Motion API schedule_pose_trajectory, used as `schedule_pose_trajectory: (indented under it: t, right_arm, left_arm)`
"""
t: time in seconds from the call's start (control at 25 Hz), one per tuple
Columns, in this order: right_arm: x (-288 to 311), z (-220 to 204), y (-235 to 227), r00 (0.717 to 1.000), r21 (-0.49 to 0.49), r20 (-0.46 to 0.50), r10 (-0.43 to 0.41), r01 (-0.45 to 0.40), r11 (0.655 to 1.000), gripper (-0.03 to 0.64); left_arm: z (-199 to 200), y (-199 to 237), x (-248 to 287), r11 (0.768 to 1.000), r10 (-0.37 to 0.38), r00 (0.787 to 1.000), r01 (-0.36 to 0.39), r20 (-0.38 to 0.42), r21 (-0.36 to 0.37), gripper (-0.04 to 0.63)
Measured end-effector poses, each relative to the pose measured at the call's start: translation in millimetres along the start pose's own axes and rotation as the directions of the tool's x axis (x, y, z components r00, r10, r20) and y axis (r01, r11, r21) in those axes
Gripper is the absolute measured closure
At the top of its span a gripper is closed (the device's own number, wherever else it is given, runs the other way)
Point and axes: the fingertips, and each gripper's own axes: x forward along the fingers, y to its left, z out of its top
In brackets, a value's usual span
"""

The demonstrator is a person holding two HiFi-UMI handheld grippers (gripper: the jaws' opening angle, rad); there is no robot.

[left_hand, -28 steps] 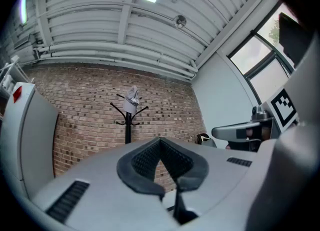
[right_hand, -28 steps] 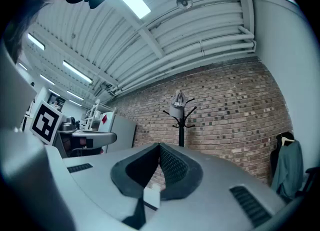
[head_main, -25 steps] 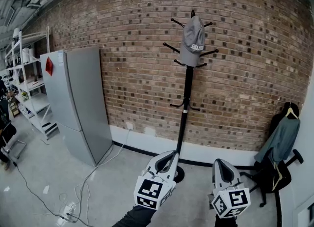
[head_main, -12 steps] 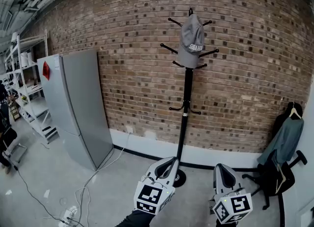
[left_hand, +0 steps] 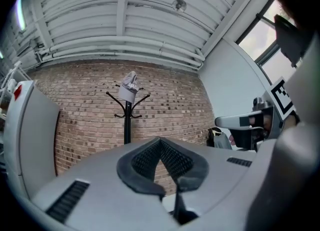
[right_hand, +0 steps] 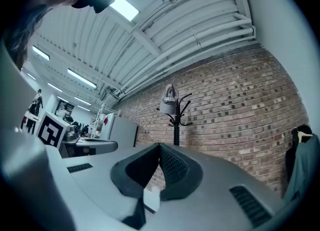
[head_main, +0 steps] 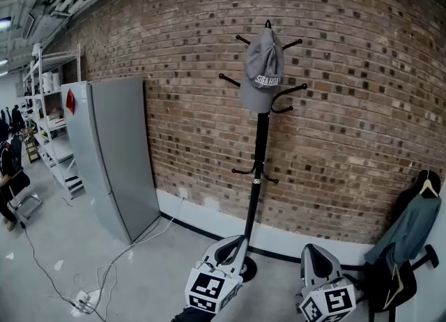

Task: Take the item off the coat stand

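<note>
Left hand-held gripper (left_hand: 160,141) and right hand-held gripper (right_hand: 159,146) are closed, empty, well apart from the cap (head_main: 261,70) hanging on the coat stand (head_main: 258,157).

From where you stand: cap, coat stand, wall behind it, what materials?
Cap: grey fabric, matte; it droops in soft folds. Coat stand: probably black-painted metal; thin pole, slim hooks. Wall: bare red-brown brick, rough, mortar lines visible.
</note>
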Motion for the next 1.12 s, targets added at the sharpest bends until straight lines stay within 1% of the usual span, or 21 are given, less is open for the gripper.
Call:
schedule_pose_trajectory:
  t: [0.24,0.52,0.76,0.92,1.12]
  right_arm:
    - [16.6,-3.9,-42.7,0.998,-0.018,0.001,0.068,-0.067,0.998,0.607]
    - [42.3,-18.1,-61.5,0.992,-0.011,0.001,0.126,-0.126,0.992,0.607]
    - [77.2,-29.4,-82.8,0.992,0.009,0.006,0.128,-0.128,0.992,0.607]
    - [110.8,-38.1,-98.4,0.993,0.000,-0.004,0.122,-0.122,0.993,0.607]
    - [159.4,-39.8,-113.7,0.993,-0.014,-0.005,0.117,-0.117,0.993,0.607]
  left_arm:
    - [-2.5,-11.6,34.5,0.997,0.080,0.997,-0.080,0.008,0.008,0.589]
    - [-2.9,-4.6,60.4,0.990,0.137,0.991,-0.137,0.009,0.032,0.589]
    - [-5.8,13.1,94.7,0.990,0.136,0.990,-0.136,0.027,0.020,0.589]
    - [-10.9,29.2,126.5,0.994,0.108,0.994,-0.108,0.032,-0.001,0.589]
    - [12.7,61.0,175.5,0.995,0.096,0.992,-0.098,0.084,0.030,0.589]
